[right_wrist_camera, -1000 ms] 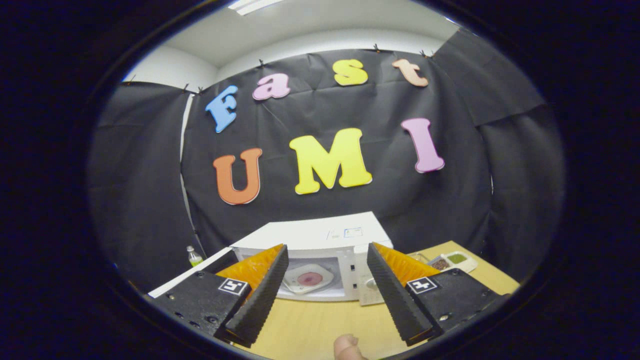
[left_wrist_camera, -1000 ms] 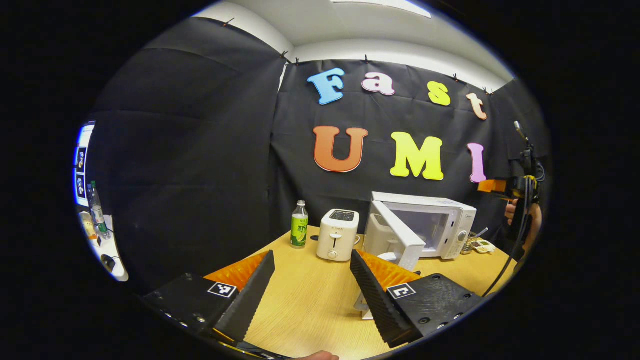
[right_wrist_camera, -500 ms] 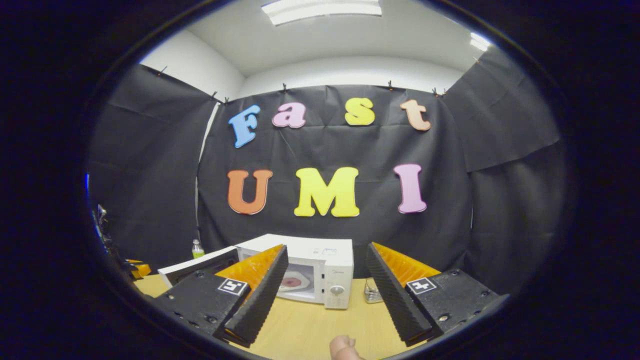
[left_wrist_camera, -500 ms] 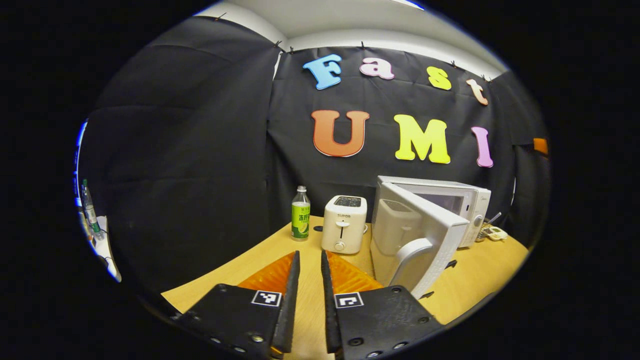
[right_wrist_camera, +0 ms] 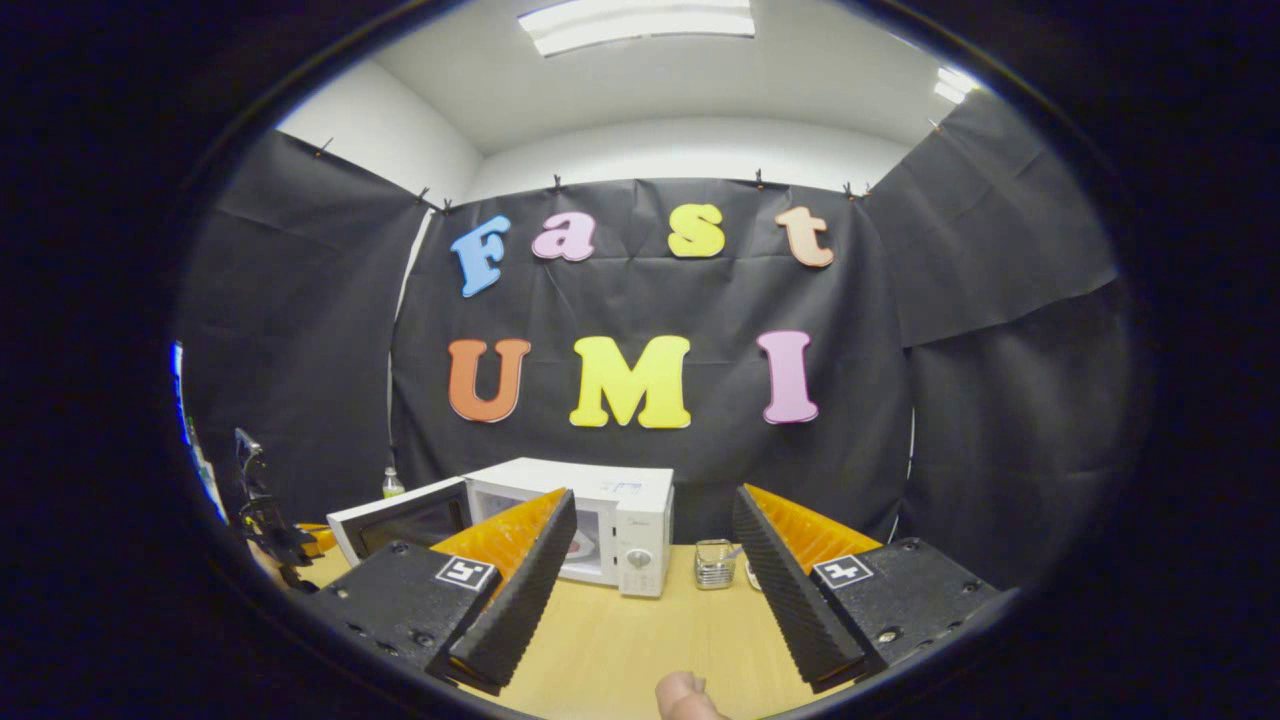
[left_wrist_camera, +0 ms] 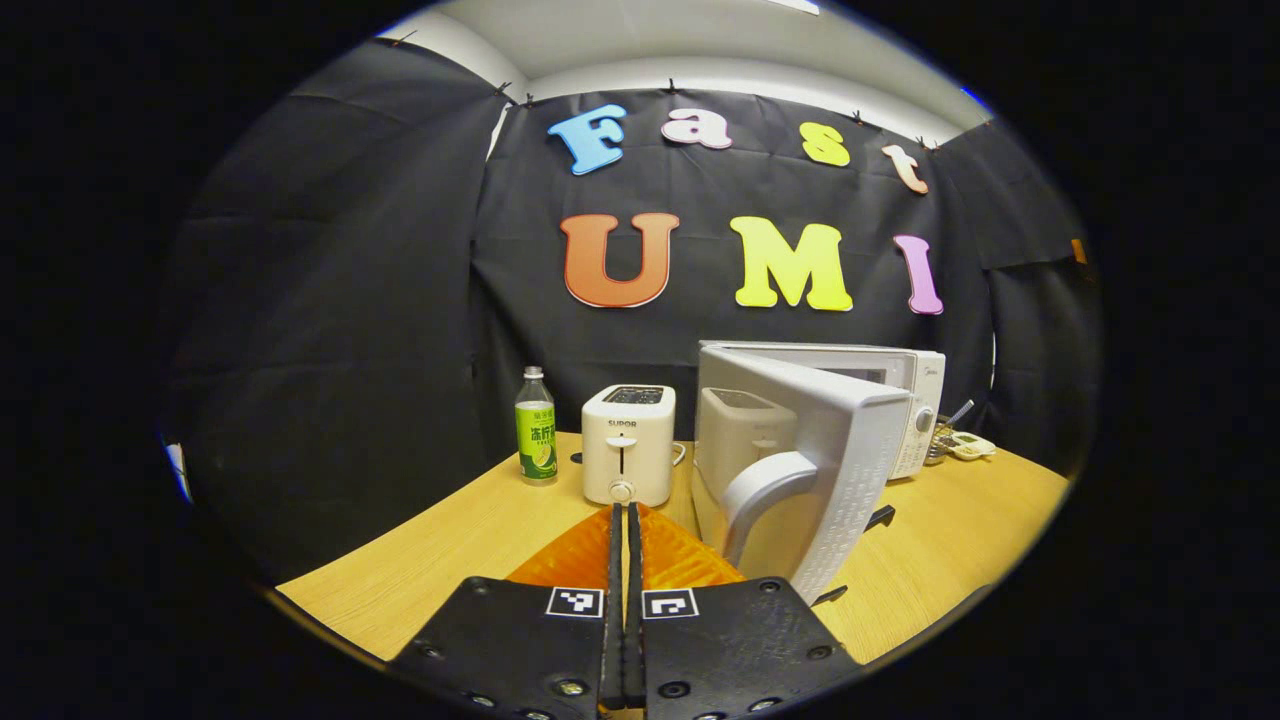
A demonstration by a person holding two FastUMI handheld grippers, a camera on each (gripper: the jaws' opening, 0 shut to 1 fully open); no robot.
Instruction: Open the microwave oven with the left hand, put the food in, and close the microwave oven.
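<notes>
Left tool (left_wrist_camera: 622, 560) now closed; microwave door (left_wrist_camera: 800, 460) ajar.

- Wooden table (left_wrist_camera: 470, 540) runs under and ahead of the left gripper's jaws.
- Green-labelled bottle (left_wrist_camera: 536, 427) stands upright ahead of those jaws, off to their left.
- White toaster (left_wrist_camera: 628, 445) stands straight ahead of them, just right of the bottle.
- White microwave oven (left_wrist_camera: 890, 400) sits ahead to their right, its door (left_wrist_camera: 800, 450) swung out toward them.
- A small glass (right_wrist_camera: 714, 563) stands on the table between the right gripper's jaws, beside the microwave oven.
</notes>
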